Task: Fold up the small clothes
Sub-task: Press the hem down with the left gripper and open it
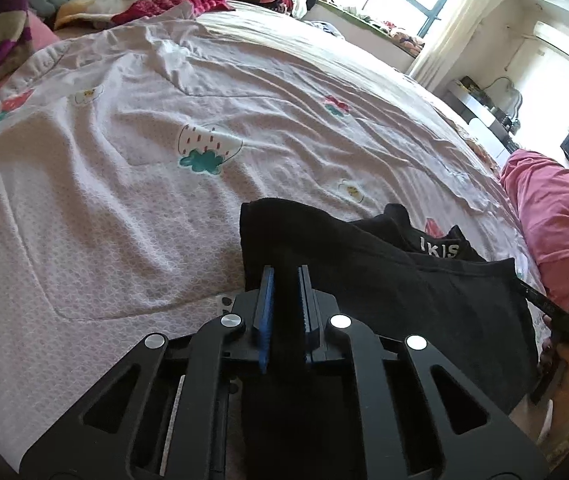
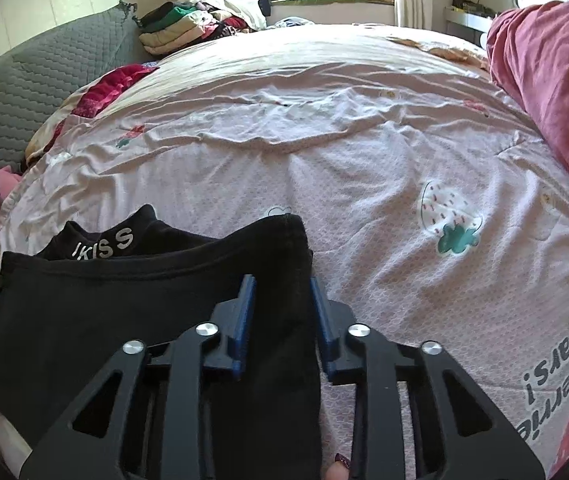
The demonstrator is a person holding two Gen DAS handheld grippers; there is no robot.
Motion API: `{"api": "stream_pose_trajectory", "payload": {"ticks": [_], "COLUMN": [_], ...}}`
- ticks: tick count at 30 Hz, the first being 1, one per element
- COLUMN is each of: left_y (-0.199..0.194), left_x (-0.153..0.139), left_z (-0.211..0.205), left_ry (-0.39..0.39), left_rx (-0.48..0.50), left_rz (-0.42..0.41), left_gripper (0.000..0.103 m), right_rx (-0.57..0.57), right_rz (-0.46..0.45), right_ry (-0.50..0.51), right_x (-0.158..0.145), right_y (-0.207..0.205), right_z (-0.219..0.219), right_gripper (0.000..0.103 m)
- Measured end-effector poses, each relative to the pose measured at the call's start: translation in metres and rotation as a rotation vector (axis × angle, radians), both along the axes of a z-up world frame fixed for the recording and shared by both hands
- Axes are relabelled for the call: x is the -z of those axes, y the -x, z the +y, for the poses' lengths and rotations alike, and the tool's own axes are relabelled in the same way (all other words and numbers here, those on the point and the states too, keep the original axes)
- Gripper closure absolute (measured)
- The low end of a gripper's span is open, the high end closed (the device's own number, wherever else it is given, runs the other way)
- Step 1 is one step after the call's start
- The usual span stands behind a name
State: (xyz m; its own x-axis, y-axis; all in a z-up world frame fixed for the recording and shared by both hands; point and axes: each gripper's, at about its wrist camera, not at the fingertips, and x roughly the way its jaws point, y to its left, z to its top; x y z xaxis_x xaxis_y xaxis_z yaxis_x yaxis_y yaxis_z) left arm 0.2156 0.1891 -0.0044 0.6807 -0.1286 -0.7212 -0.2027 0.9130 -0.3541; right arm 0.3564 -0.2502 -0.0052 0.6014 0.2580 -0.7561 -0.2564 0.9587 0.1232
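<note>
A small black cotton garment (image 2: 132, 300) with white lettering is lying on the pale pink printed bed cover (image 1: 132, 208), its near edge hiding beneath both tools. The left gripper (image 1: 284, 300) and right gripper (image 2: 280, 312) are each clamping its fabric.

R gripper (image 2: 280, 292) on black garment (image 2: 124, 312)
Blue pads (image 2: 246, 320) pinched garment's right edge over pink bedsheet (image 2: 364, 184); white lettering near collar; clothes pile (image 2: 188, 28) w/ grey headboard (image 2: 44, 72) behind.
</note>
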Motion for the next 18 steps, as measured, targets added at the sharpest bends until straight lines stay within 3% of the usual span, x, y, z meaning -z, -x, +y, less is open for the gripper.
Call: {"api": "stream_pose_trajectory", "payload": {"ticks": [1,4,13,18], "left_y": [0.000,0.001,0.013,0.004], "left_x": [-0.001,-0.005,-0.034,-0.023], "left_z": [-0.002,-0.004,0.009,0.012], "left_ry": [-0.016,-0.033,0.010,0.002], "left_rx": [0.005,0.008,-0.014,-0.041], "left_rz": [0.000,-0.009,-0.120,-0.087], "left_gripper": [0.101,0.103,0.103,0.103], "right_rx": [0.004,0.013,0.017,0.031], "right_rz": [-0.003,-0.012,-0.116,-0.099], "right_ry": [-0.003,-0.021,-0.065,-0.036], "right_x": [-0.001,-0.005,-0.034,-0.022], "right_y": [0.000,0.002,0.007,-0.004], "right_z": [-0.001,-0.006,-0.008,-0.005], "right_gripper": [0.092,0.096,0.096,0.096]}}
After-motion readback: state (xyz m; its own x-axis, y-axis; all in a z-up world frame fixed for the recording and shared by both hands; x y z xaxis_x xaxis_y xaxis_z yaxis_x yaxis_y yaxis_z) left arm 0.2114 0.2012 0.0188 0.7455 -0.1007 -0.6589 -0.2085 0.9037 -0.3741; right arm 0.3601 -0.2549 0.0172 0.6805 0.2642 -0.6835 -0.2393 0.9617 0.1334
